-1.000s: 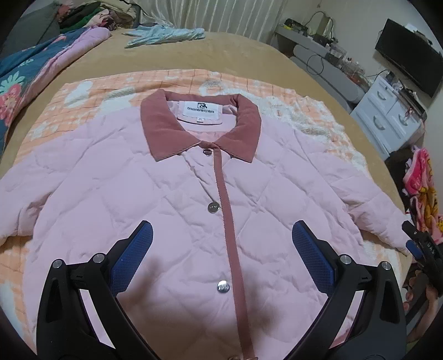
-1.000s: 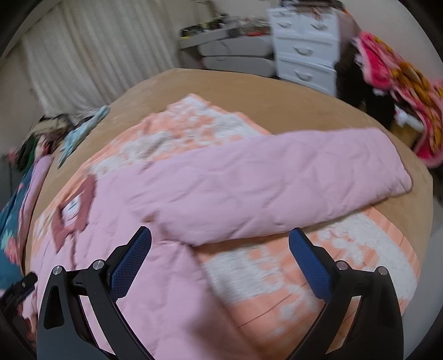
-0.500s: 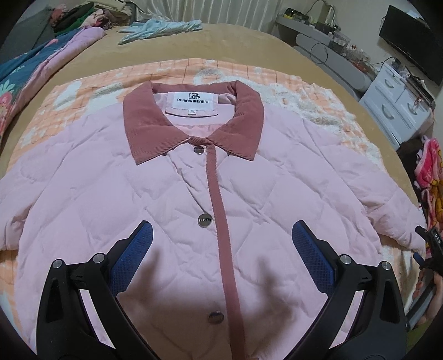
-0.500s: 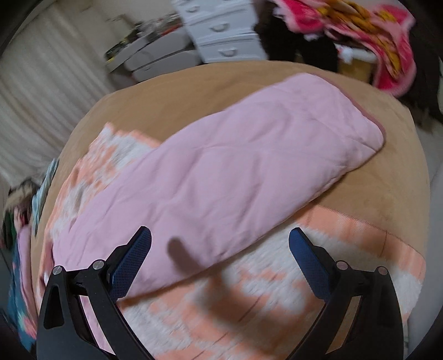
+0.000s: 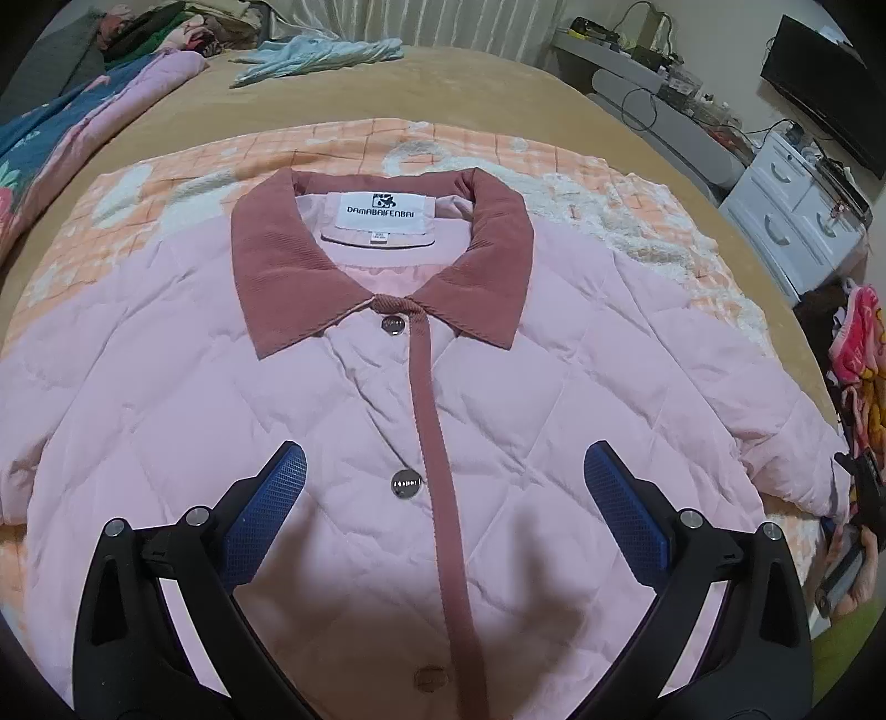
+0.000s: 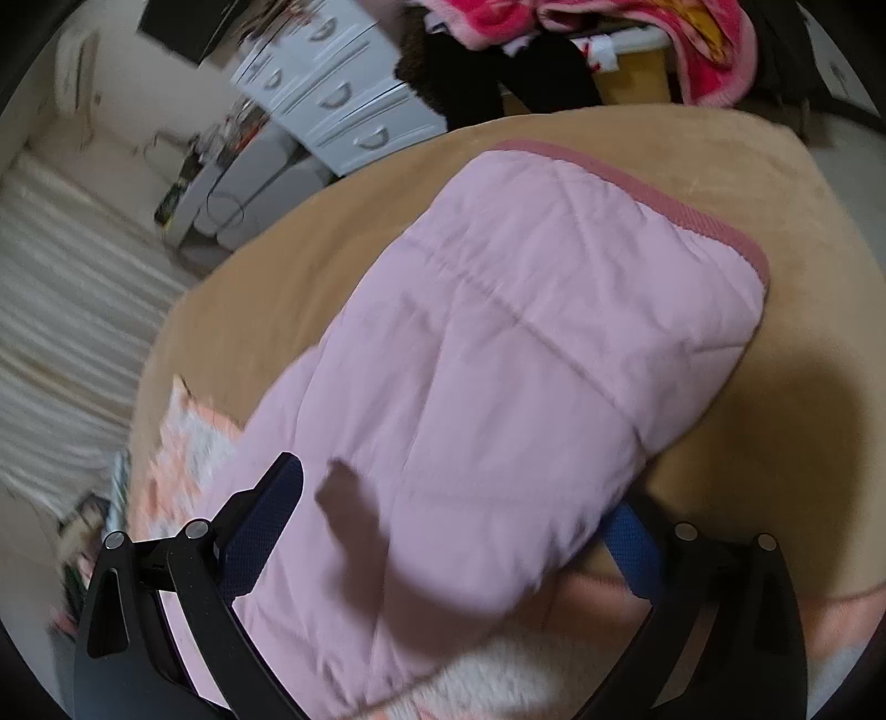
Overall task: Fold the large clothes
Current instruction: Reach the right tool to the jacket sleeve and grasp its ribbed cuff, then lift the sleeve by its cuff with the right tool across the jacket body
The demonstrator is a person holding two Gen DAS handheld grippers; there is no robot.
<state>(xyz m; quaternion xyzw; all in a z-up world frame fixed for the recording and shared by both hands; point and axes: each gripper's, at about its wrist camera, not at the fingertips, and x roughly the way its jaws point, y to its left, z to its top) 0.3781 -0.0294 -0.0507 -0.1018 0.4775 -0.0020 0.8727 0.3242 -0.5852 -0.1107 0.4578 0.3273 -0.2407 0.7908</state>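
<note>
A pink quilted jacket point(image 5: 332, 399) with a dusty-rose collar point(image 5: 288, 260) and button placket lies face up and buttoned on an orange-and-white blanket point(image 5: 183, 171). My left gripper point(image 5: 443, 515) hovers open above the jacket's chest, the placket running between its blue pads. In the right wrist view the jacket's sleeve point(image 6: 498, 343) stretches toward its rose cuff point(image 6: 653, 194). My right gripper point(image 6: 454, 526) is open and straddles the sleeve, the right pad partly hidden under the sleeve's edge. In the left wrist view the right gripper point(image 5: 864, 487) shows by the cuff, held in a hand.
The bed's tan cover point(image 5: 482, 83) extends beyond the blanket. A light blue garment point(image 5: 315, 55) lies at the far end, a floral quilt point(image 5: 50, 144) at the left. White drawers point(image 5: 797, 216) and a pile of bright pink fabric point(image 6: 581, 27) stand off the bed's right side.
My left gripper has moved up the jacket toward the collar. My right gripper has swung along the sleeve toward the cuff and lowered so that its fingers now straddle the sleeve.
</note>
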